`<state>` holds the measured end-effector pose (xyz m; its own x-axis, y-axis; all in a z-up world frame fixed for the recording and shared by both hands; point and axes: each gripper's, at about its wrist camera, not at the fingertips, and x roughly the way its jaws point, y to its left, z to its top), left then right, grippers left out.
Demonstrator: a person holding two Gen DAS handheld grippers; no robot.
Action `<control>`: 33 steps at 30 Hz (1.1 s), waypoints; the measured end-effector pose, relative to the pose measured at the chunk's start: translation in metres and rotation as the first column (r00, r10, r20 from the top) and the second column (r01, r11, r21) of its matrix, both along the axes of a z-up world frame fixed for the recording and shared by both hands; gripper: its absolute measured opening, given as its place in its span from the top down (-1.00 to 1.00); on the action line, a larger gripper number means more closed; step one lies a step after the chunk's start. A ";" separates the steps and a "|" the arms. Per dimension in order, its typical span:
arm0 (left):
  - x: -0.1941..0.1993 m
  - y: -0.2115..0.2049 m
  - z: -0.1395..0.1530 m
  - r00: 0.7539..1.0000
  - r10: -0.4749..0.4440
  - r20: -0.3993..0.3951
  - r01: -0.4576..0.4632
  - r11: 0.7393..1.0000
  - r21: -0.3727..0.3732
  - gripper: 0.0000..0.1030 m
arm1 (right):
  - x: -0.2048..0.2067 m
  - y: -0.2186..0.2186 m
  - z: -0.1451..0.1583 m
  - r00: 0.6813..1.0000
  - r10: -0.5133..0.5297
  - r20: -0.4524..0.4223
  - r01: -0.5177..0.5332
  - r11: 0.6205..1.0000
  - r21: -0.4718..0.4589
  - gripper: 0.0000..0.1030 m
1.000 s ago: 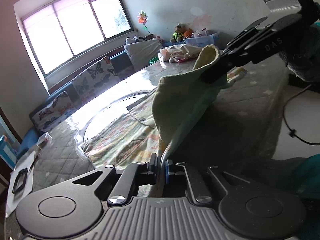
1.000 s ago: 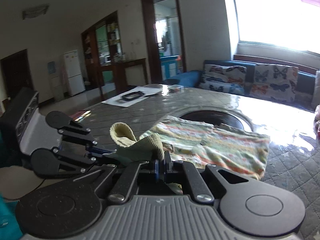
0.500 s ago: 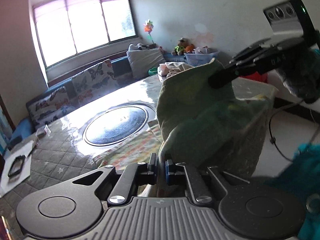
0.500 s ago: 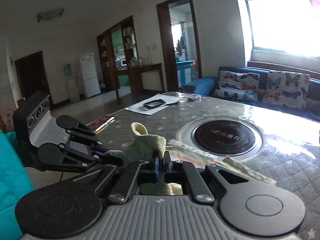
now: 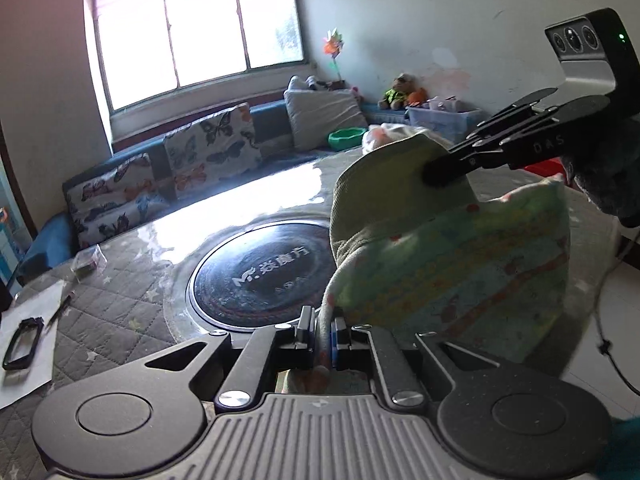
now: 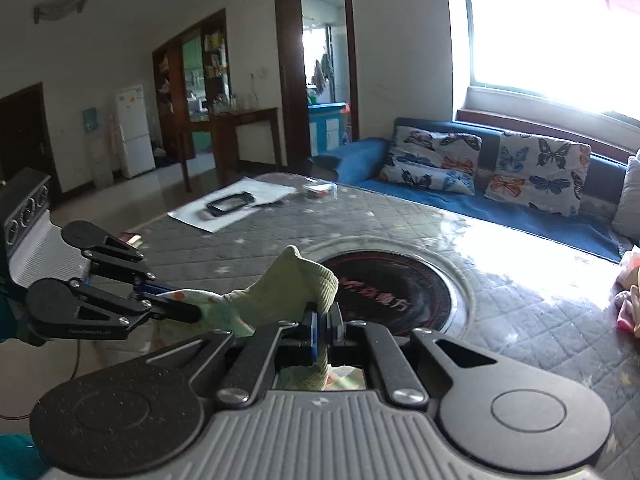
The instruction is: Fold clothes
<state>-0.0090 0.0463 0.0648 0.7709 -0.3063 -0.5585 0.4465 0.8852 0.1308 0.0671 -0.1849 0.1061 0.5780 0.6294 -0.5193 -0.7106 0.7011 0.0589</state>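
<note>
A small pale-green patterned garment (image 5: 448,264) with a ribbed green waistband hangs in the air above the table's near edge, stretched between both grippers. My left gripper (image 5: 323,330) is shut on one end of the waistband. My right gripper (image 6: 323,330) is shut on the other end of the garment (image 6: 280,294). In the left wrist view the right gripper (image 5: 434,174) bites the ribbed band from the right. Seen from the right wrist, the left gripper (image 6: 192,312) holds the cloth at the left. The garment's lower part hangs out of sight below the grippers.
A quilted grey table (image 6: 400,216) carries a round black hotplate (image 5: 260,276) in its middle. A white sheet with a black frame (image 6: 230,204) lies at the far left corner. More clothes (image 6: 630,292) lie at the right edge. A sofa with butterfly cushions (image 6: 536,172) stands behind.
Both grippers have lifted the garment off the table and pulled it back toward the near edge. The hotplate it covered is now bare.
</note>
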 end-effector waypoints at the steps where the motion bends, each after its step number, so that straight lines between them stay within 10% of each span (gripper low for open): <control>1: 0.007 0.001 -0.004 1.000 0.012 -0.014 -0.012 1.000 -0.003 0.84 | 0.008 0.003 -0.004 1.000 -0.006 -0.003 0.006 1.000 -0.007 0.94; 17: 0.073 0.011 -0.058 0.972 0.147 -0.185 -0.151 0.988 -0.006 0.64 | 0.090 0.049 -0.098 0.984 -0.131 -0.119 0.117 0.986 -0.119 0.80; 26: 0.081 0.022 -0.056 0.956 0.228 -0.187 -0.236 0.972 -0.019 0.14 | 0.072 0.021 -0.090 0.976 -0.190 -0.105 0.185 0.981 -0.051 0.69; 33: 0.088 0.034 -0.061 0.933 0.301 -0.199 -0.312 0.950 -0.022 0.12 | 0.044 0.028 -0.104 0.983 -0.093 -0.157 0.088 0.995 -0.039 0.70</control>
<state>0.0787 0.0804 0.0037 0.7126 -0.1049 -0.6937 0.1643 0.9862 0.0196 0.1112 -0.1565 0.0026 0.5403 0.5599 -0.6281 -0.6277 0.7653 0.1423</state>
